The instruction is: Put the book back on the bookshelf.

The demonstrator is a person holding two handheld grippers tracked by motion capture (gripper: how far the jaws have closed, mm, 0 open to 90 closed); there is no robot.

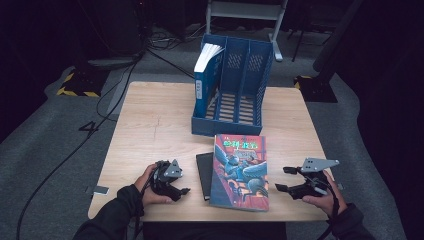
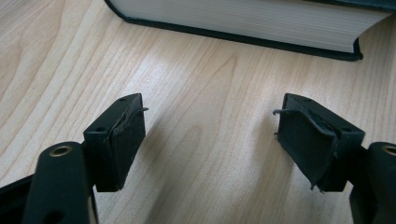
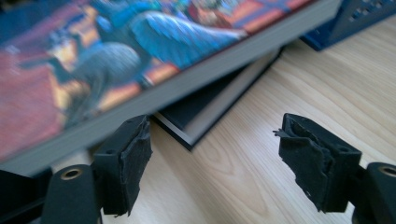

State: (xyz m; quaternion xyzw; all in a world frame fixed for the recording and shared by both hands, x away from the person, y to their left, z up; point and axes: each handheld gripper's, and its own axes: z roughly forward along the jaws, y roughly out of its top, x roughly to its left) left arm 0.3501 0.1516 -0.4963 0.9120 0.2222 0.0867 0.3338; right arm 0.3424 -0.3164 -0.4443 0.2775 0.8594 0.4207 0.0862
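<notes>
Two books stacked at near table edge, both grippers wide, holding nothing
High view: colourful book [image 1: 240, 172] on dark book [image 1: 204, 175], before blue rack [image 1: 233, 90]. L gripper view: left gripper [image 2: 210, 140] faces dark book's pages. R gripper view: right gripper [image 3: 212, 158] by top book; next: close on its edge, I'd say
</notes>
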